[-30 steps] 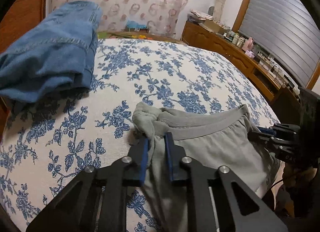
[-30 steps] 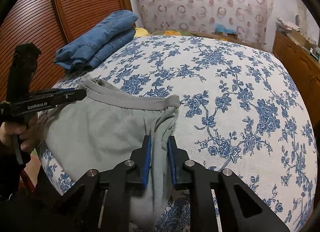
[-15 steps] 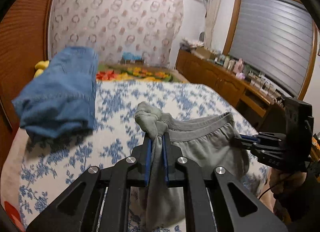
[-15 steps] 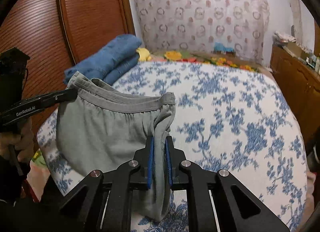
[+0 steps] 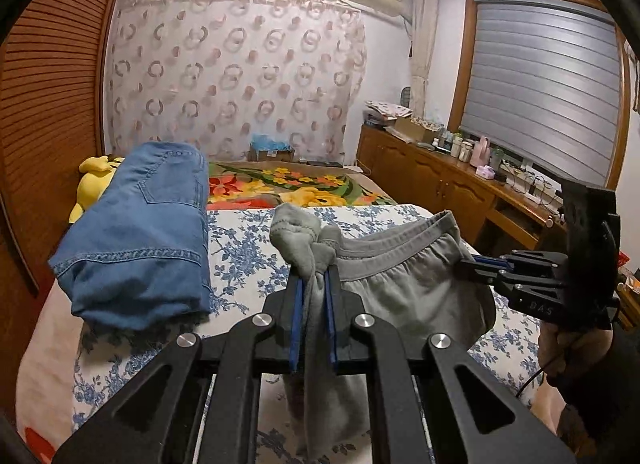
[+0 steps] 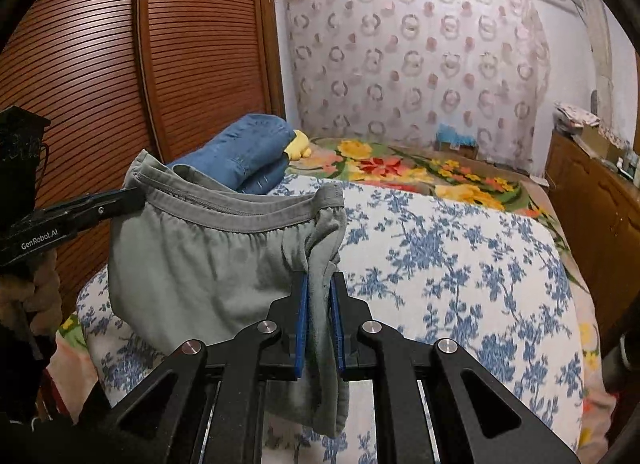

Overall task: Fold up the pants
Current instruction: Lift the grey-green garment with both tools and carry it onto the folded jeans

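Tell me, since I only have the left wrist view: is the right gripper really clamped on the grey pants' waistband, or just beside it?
Observer: Clamped. In the right wrist view the right gripper has its jaws pressed on a bunched waistband corner of the grey pants.
Operator: Does cloth hang free below that gripper?
Observer: Yes, a fold drapes down past its jaws, above the floral sheet.
Operator: How does the left gripper look from that side?
Observer: The left gripper is seen side-on, closed flat on the opposite waistband corner, with GenRobot.AI lettered on its side.
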`<action>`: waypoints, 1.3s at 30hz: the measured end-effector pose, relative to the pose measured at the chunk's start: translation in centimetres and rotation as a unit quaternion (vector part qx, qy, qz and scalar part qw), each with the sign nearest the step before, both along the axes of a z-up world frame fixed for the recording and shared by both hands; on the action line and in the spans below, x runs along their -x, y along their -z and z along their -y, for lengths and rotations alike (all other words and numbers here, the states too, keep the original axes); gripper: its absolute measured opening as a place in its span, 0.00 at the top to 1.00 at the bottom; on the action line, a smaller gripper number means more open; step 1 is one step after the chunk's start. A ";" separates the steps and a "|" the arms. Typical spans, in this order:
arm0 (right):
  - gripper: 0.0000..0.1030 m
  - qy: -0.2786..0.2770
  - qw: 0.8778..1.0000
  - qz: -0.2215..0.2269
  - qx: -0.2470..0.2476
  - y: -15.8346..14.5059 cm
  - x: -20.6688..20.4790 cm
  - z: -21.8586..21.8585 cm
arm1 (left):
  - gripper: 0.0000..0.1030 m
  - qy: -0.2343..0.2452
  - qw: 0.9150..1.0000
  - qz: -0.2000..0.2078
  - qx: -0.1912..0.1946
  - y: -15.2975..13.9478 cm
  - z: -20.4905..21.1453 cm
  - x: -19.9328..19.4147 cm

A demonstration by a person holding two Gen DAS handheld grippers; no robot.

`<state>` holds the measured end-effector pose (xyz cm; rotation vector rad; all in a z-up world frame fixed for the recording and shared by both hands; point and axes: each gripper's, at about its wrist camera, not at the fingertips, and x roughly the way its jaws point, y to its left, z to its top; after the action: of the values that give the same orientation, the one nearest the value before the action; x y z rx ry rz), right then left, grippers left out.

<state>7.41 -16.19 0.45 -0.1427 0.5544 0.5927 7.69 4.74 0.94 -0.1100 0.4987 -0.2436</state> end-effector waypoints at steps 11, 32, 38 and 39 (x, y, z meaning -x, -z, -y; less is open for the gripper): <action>0.90 -0.013 1.000 0.003 0.008 -0.4 -2.3 -0.7 | 0.89 -0.010 1.000 -0.001 -0.011 -0.4 0.3 -1.2; 0.90 -0.051 0.998 0.021 0.020 -3.2 -10.9 -5.2 | 0.89 -0.049 0.999 0.004 -0.012 -2.5 -3.8 -6.1; 0.90 -0.066 0.997 0.026 0.025 -4.1 -13.6 -7.3 | 0.89 -0.066 0.998 0.008 -0.010 -3.2 -5.8 -7.8; 0.90 -0.068 0.997 0.027 0.025 -4.1 -14.0 -7.5 | 0.89 -0.069 0.998 0.008 -0.009 -3.3 -6.1 -8.1</action>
<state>21.43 -8.70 4.57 -0.2450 0.5108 0.7059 15.76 10.82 4.20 -0.1238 0.4745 -0.1055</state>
